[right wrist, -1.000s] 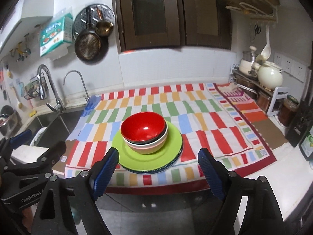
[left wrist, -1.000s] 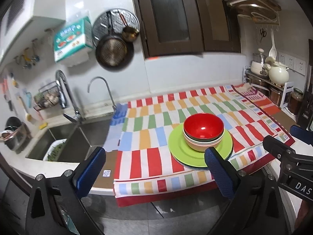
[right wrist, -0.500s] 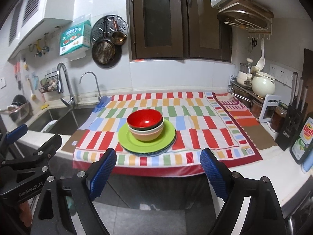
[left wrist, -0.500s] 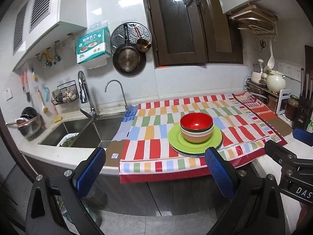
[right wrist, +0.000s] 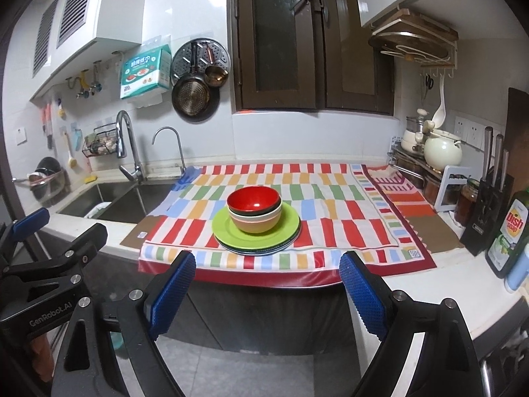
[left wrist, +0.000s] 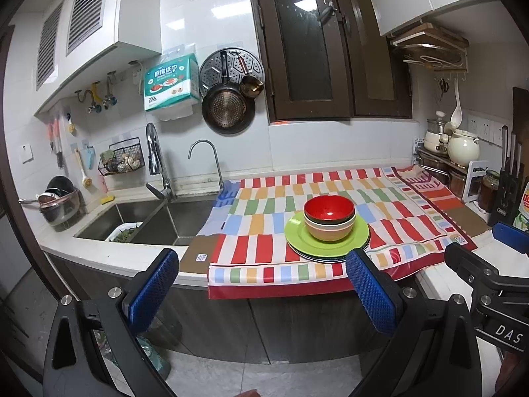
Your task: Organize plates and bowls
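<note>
Bowls (left wrist: pixel 329 217), left wrist view: red one nested on top of the others, set on the green plate (left wrist: pixel 297 235) heading a plate stack, on the striped cloth (left wrist: pixel 258 221) near the counter's front edge, consolidated to save space. Your left gripper (left wrist: pixel 261 284) hangs wide open, empty, well short of the counter.

Right wrist view: same bowls (right wrist: pixel 254 210) centred on the plate stack (right wrist: pixel 258 236). Your right gripper (right wrist: pixel 267 284) gapes empty, apart from everything; sorting looks finished.

We see red bowl (right wrist: pixel 254 199) on tan bowl (right wrist: pixel 256 221), green plate (right wrist: pixel 256 231); cloth (right wrist: pixel 330 211) w/ multicolour blocks.
</note>
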`<state>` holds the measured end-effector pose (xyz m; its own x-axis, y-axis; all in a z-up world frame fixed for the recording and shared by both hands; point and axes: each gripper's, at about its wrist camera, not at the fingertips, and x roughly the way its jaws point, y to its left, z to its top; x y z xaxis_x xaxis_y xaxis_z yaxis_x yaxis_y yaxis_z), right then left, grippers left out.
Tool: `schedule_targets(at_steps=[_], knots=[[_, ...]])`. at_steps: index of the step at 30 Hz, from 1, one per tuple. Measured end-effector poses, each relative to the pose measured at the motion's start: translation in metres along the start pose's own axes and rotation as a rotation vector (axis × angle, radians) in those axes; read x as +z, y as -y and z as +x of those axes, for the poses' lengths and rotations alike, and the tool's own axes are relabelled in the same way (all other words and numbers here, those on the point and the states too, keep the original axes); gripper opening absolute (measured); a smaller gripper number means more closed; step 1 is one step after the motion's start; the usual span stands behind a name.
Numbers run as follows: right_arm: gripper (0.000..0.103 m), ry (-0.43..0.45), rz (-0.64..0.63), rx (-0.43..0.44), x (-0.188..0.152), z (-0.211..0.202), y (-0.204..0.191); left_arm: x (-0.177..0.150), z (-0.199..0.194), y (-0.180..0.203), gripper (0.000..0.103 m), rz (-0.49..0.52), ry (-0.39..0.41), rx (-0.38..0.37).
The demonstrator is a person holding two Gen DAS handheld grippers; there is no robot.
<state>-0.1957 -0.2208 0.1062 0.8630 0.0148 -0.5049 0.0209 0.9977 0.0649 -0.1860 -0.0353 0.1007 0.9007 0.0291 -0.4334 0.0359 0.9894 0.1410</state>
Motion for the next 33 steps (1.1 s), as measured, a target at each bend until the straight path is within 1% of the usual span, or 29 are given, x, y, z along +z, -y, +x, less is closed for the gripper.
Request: schedule_targets(at_steps=[13, 33], knots=[[0.090, 0.013, -0.004, -0.001, 0.0002, -0.0083, 0.0022, 0.0002, -0.0019, 0.0025, 0.103, 0.003, 0.001, -0.001], [0.090, 0.013, -0.004, -0.005, 0.0015, -0.0080, 0.0030, 0.0006, -0.0036, 0.0017, 0.103, 0.000, -0.003, -0.004]])
